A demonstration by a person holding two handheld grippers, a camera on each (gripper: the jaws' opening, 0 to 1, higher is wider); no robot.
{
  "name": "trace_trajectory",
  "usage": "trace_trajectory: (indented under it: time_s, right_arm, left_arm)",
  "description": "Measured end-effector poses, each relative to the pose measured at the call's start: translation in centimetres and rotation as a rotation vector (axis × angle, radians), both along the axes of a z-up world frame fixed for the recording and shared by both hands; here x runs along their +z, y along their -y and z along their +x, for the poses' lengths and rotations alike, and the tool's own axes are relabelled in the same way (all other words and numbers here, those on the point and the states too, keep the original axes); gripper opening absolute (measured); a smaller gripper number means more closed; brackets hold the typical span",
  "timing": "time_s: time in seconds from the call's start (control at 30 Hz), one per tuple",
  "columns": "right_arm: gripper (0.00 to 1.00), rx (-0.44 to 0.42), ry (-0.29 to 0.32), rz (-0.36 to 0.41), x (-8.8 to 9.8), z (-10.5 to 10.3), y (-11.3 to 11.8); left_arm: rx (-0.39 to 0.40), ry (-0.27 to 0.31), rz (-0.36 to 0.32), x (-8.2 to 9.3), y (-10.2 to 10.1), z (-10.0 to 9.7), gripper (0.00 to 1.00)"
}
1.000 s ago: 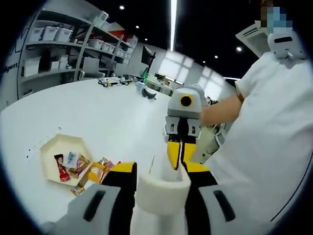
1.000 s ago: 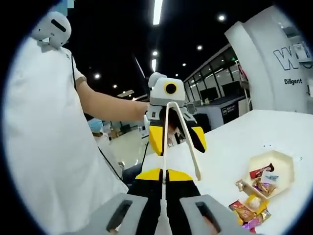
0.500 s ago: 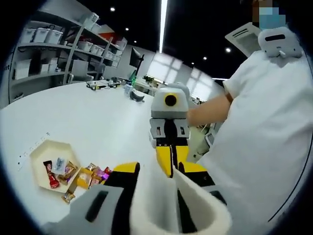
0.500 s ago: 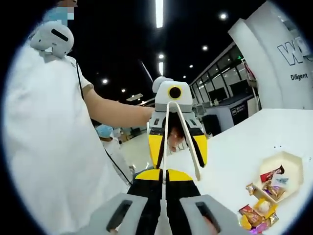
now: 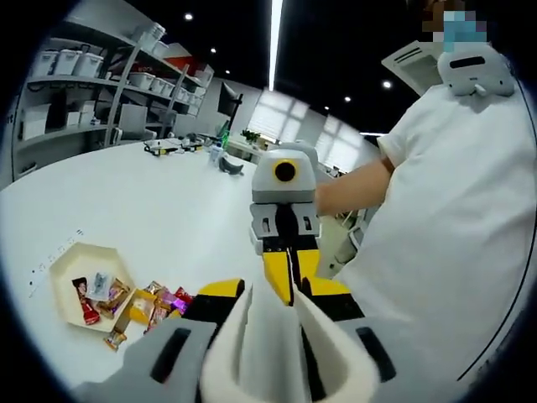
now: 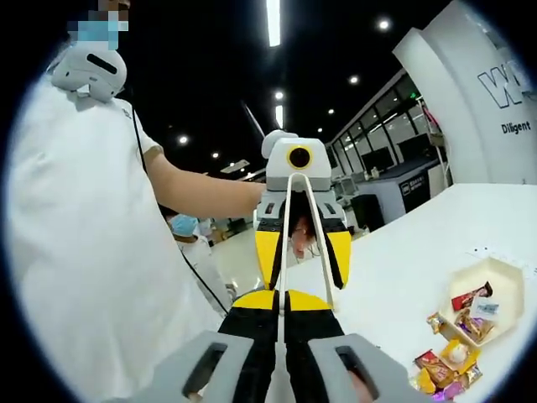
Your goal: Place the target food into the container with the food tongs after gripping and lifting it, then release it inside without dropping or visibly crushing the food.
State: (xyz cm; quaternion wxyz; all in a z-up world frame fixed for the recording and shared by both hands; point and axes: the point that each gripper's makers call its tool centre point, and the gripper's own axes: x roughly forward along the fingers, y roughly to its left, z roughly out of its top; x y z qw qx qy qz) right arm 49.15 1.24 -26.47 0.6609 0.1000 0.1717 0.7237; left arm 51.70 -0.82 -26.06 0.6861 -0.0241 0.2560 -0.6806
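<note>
Above the white table (image 6: 403,260) — both grippers raised, facing each other.
The right gripper (image 6: 282,295) clamps white tongs (image 6: 304,231), tips narrowly apart, holding nothing; wrapped snacks (image 6: 440,369) lie well below, beside the hexagonal container (image 6: 503,281); the left gripper (image 5: 267,312) holds a white cup (image 5: 285,361).

A large white table (image 5: 159,201) with a smooth, plain top. On it sits a pale, six-sided shallow tray (image 5: 80,281) holding a few wrapped snacks, one of them in a red wrapper. Just beside the tray, on the bare tabletop, lies a small heap of wrapped snacks (image 5: 155,304) in yellow, orange, red and pink wrappers, the nearest ones touching the tray's edge. In the right gripper view the same white table (image 6: 403,260) carries the tray (image 6: 495,290), with the loose snacks (image 6: 440,369) spilling out next to it.
</note>
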Motion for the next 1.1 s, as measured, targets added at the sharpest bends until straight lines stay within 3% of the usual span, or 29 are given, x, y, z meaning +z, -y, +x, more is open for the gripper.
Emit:
trace_trajectory:
  time_s: [0.27, 0.33, 0.4, 0.47, 0.53, 0.93, 1.1]
  right_arm:
    - [0.0, -0.04, 0.001, -0.003, 0.1, 0.6, 0.1]
    - [0.0, -0.041, -0.014, -0.001, 0.1, 0.7, 0.1]
    - [0.0, -0.042, 0.029, -0.002, 0.2, 0.7, 0.0]
    - [0.0, -0.043, 0.022, -0.004, 0.2, 0.7, 0.0]
    - [0.0, -0.029, 0.054, -0.009, 0.3, 0.5, 0.0]
    - [0.0, 0.041, 0.078, -0.025, 0.9, -0.7, -0.2]
    - [0.0, 0.071, 0.125, -0.057, 1.0, -1.1, -0.2]
  left_arm:
    - [0.029, 0.029, -0.011, 0.2, 0.0, 0.5, 0.21]
    - [0.034, 0.01, -0.018, 0.3, 0.0, 0.5, 0.21]
    - [0.042, 0.01, -0.021, 0.2, -0.1, 0.6, 0.21]
    - [0.043, 0.023, -0.031, 0.4, -0.1, 0.6, 0.22]
    - [0.043, 0.037, -0.038, 0.5, -0.1, 0.5, 0.23]
    - [0.042, 0.009, -0.082, 1.2, -0.1, -0.3, 0.28]
    - [0.035, -0.002, -0.096, 1.5, 0.2, -0.8, 0.3]
